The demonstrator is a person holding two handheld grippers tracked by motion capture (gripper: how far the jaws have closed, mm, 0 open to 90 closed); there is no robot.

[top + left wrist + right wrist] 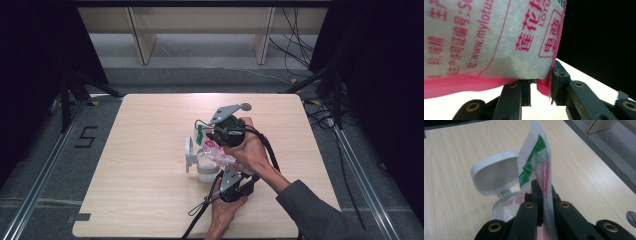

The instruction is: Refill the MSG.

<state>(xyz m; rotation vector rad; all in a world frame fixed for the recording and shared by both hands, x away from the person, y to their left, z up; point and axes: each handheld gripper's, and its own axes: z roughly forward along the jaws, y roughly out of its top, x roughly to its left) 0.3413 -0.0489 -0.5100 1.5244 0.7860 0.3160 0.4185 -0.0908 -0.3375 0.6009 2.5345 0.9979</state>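
While the bag (216, 151) of white granules is held at the centre of the high view, tilted over the open white container (205, 170) on the counter (150, 130), the placement suggests pouring. Its lid (495, 173) stands flipped back. Right gripper (543, 195): pressed together, pinching the bag's flat end. Left gripper (541, 86): partly spread, pinching the pink sealed corner. Whether granules are falling cannot be told.
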